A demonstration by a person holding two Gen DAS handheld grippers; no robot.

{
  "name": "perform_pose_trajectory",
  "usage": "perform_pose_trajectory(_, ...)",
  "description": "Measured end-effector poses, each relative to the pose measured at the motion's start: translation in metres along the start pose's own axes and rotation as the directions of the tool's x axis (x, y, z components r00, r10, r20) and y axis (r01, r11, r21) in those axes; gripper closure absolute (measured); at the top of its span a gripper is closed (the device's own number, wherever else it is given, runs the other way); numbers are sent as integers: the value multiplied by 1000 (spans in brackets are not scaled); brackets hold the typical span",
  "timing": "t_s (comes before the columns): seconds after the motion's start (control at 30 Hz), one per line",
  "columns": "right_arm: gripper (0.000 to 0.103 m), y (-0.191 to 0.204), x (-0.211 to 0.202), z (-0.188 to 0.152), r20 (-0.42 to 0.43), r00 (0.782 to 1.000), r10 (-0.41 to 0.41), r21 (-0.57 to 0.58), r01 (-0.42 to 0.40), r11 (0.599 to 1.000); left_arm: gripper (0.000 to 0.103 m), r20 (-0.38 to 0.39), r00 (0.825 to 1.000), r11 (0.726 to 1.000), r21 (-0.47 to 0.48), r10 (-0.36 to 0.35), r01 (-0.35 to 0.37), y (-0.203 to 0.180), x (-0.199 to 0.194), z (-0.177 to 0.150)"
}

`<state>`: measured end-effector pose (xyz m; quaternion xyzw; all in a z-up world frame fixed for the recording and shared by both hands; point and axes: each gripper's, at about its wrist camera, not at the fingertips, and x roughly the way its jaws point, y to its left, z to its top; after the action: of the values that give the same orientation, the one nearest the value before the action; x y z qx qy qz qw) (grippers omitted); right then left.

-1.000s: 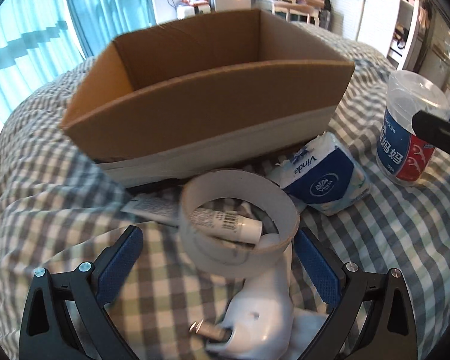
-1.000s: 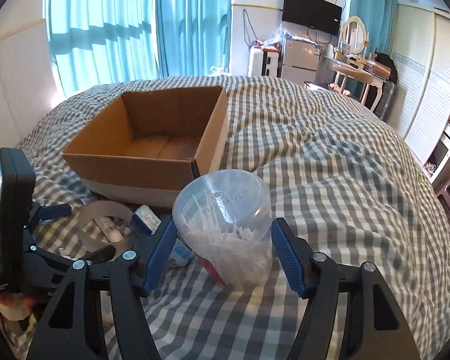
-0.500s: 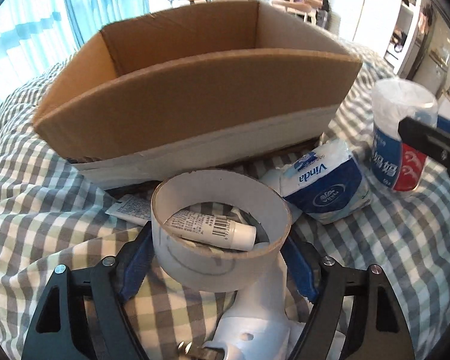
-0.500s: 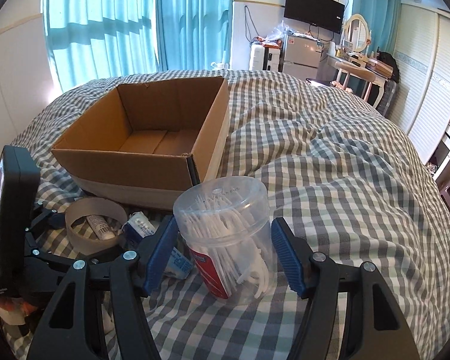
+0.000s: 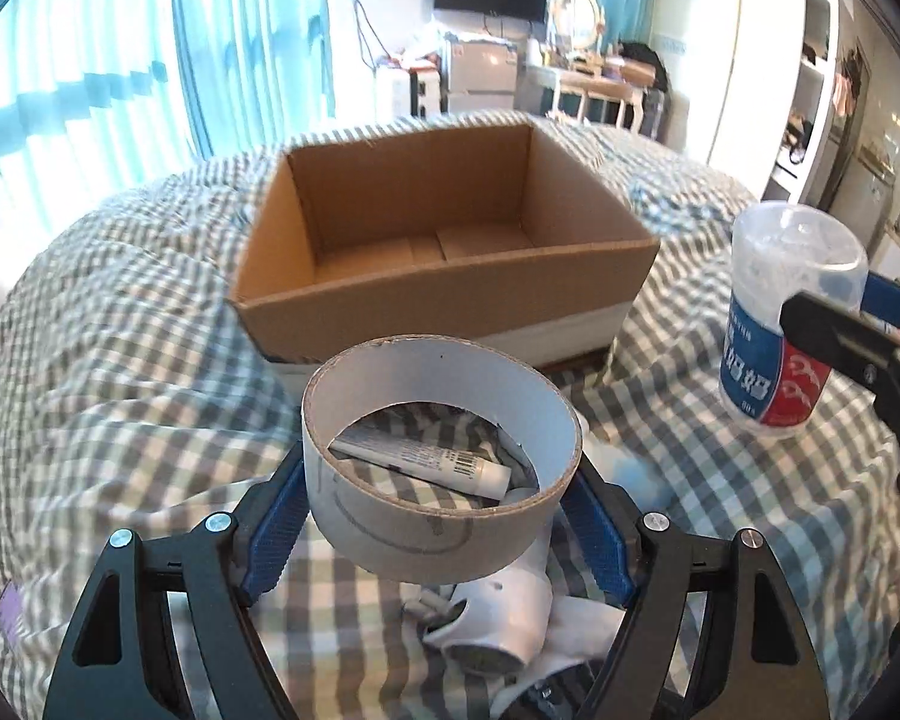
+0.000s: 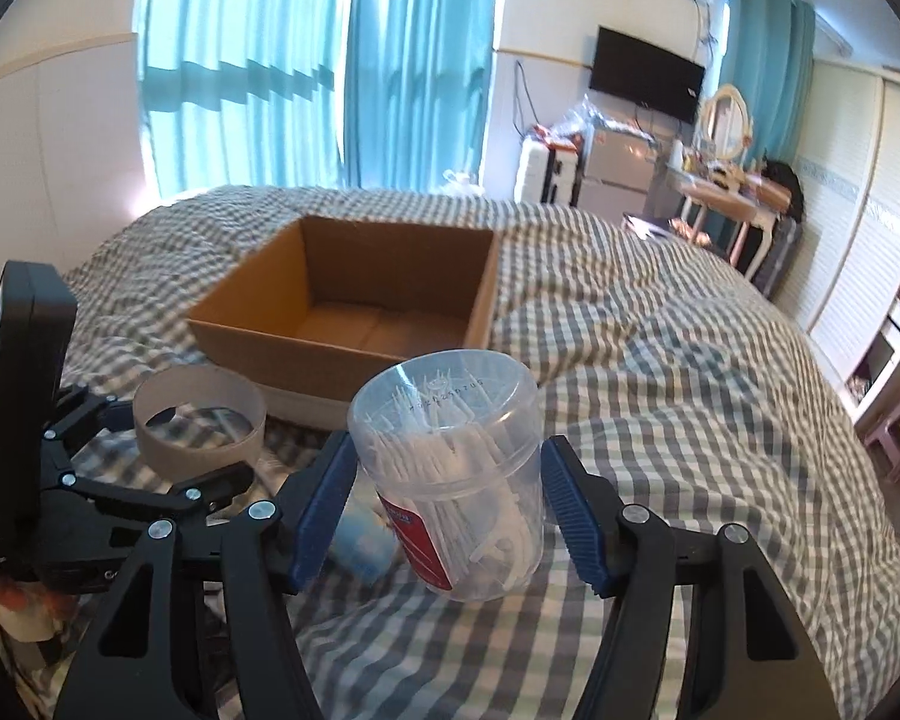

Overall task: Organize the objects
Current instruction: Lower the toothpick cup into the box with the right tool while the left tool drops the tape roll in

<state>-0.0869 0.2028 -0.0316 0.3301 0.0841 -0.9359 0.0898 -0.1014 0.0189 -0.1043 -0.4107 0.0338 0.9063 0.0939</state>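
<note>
My left gripper (image 5: pixel 441 519) is shut on a white cardboard ring (image 5: pixel 438 420) and holds it above the checked bedspread, in front of the open, empty cardboard box (image 5: pixel 444 300). The ring also shows in the right wrist view (image 6: pixel 198 429). My right gripper (image 6: pixel 447 504) is shut on a clear plastic jar of floss picks (image 6: pixel 450 468), raised off the bed; the jar shows at the right of the left wrist view (image 5: pixel 780 324). The box (image 6: pixel 354 324) stands beyond both grippers.
A white tube (image 5: pixel 426 459) lies on the bed below the ring, with a white plastic device (image 5: pixel 504 612) near it. A blue tissue pack (image 6: pixel 363 540) lies under the jar. A dressing table (image 6: pixel 732 204) and wardrobe (image 6: pixel 858 228) stand beyond the bed.
The left gripper closed on the ring and lifted it off the tube. The right gripper closed on the jar and lifted it. Both views now look down into the box.
</note>
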Motion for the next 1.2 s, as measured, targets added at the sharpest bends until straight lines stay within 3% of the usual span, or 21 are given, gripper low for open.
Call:
perform_pose_trajectory(0.37, 40, 39, -43, 20, 73, 996, 61, -66, -56, 996, 22, 120, 993, 999, -54, 12, -6, 28, -60, 13)
perform_pose_trajectory(0.7, 40, 44, -43, 69, 126, 987, 98, -132, -82, 988, 22, 191, 980, 998, -49, 49, -40, 46, -85, 66)
perform_pose_trajectory(1.0, 41, 32, 1, 145, 143, 982, 128, -112, -112, 987, 22, 174, 981, 997, -17, 80, -78, 63, -41, 141)
perform_pose_trajectory(1.2, 41, 22, 72, 176, 70, 987, 143, -70, -138, 988, 22, 94, 995, 1000, -19, 24, -22, 65, 17, 171)
